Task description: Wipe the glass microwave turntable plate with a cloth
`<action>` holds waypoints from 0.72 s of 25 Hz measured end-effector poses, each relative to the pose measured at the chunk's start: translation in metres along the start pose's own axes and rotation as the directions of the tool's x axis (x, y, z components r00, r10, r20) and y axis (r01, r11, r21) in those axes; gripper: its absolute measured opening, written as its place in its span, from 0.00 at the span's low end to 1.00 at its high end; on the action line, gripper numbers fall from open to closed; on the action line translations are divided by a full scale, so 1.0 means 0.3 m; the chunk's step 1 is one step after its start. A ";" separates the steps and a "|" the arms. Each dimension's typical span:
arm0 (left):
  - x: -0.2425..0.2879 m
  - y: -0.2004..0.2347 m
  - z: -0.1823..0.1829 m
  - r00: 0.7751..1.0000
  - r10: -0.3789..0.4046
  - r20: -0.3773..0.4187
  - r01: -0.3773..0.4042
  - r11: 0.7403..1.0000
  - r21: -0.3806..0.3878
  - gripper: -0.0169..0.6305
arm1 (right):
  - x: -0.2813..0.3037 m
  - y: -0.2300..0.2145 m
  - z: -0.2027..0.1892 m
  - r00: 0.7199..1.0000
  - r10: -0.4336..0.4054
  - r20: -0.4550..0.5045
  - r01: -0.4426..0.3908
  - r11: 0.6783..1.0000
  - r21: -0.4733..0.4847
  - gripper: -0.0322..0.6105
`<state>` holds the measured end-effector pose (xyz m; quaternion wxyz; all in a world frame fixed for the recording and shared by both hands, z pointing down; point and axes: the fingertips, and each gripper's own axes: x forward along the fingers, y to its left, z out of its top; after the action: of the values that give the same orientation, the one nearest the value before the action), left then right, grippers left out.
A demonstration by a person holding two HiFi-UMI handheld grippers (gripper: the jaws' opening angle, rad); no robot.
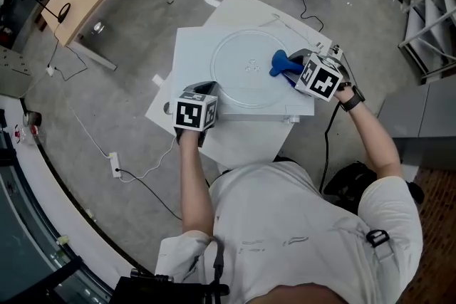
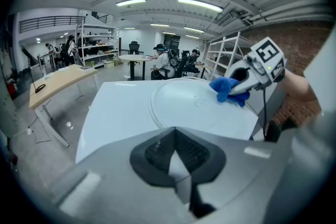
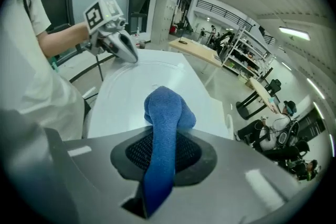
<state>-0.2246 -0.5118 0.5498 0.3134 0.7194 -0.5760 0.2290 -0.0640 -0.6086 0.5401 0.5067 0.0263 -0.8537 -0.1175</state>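
1 round glass plate (image 1: 239, 60), fuzzy cloth (image 1: 283, 65)

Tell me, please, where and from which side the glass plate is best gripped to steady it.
Probably its near left rim, approached low from the person's side. The glass plate lies flat on the white board, so only its thin edge offers purchase. The right gripper, shut on the blue cloth, occupies the right side; the left gripper, jaws together, sits beside that rim.

Left hand-held gripper (image 1: 207, 88) jaws together; right hand-held gripper (image 1: 293, 72) clamping cloth (image 1: 279, 65).
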 end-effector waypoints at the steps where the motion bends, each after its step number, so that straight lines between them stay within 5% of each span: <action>1: 0.001 0.001 0.001 1.000 -0.001 -0.001 0.001 1.000 0.000 0.03 | -0.009 0.044 0.001 0.999 0.037 0.000 -0.037 0.999 -0.010 0.16; 9: 0.004 0.001 0.000 1.000 -0.002 -0.005 0.002 1.000 0.003 0.03 | 0.031 0.355 0.156 0.969 0.241 0.059 -0.232 0.963 -0.136 0.16; 18: 0.009 0.004 -0.003 1.000 -0.003 0.000 0.003 1.000 -0.005 0.03 | 0.206 0.245 0.430 0.984 0.108 0.141 -0.098 0.992 -0.074 0.16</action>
<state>-0.2251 -0.5132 0.5525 0.3154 0.7194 -0.5757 0.2271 -0.2009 -0.5248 0.5507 0.4495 -0.0435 -0.8839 -0.1213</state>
